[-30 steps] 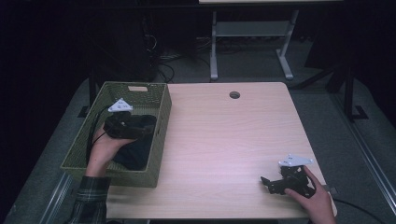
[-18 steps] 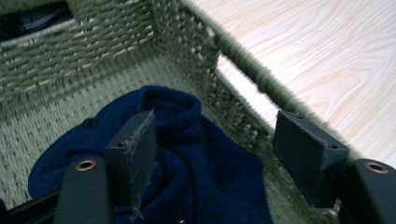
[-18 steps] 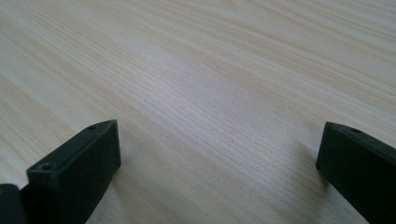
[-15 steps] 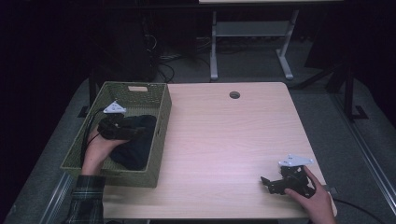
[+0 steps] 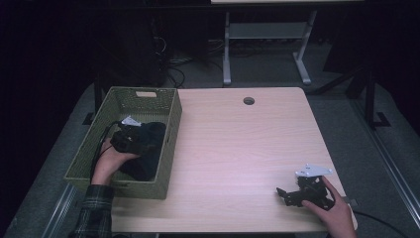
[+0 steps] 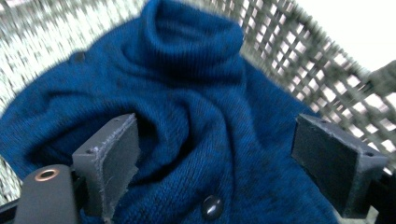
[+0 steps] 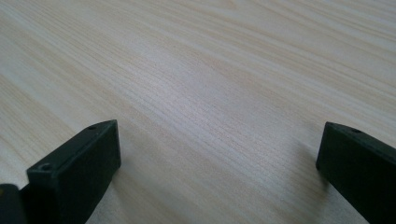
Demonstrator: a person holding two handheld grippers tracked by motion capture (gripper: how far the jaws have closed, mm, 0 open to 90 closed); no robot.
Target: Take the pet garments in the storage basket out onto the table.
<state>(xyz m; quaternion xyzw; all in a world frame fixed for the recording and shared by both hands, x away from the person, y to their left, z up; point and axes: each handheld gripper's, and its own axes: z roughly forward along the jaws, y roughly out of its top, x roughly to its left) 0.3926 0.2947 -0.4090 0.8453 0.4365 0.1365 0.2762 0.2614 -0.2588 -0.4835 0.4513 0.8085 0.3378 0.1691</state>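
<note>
A dark blue knitted garment (image 6: 187,70) with a button lies crumpled inside the green woven basket (image 5: 171,148) at the table's left. My left gripper (image 5: 141,141) is low in the basket, right over the garment (image 5: 151,153). Its jaws have just been opening and now stand wide apart (image 6: 224,149). Folds of the knit lie between the pads (image 6: 116,158), which do not press on them. My right gripper (image 5: 285,194) rests near the table's front right corner, held by a hand. It is open (image 7: 219,154), with bare wood between its jaws.
The light wooden table (image 5: 237,144) has a round cable hole (image 5: 248,101) at its far edge. The basket's mesh walls (image 6: 317,60) rise close around the left gripper. A white desk frame (image 5: 262,39) stands on the floor beyond the table.
My left gripper has sunk lower into the basket, onto the garment. The right gripper has stayed where it was.
</note>
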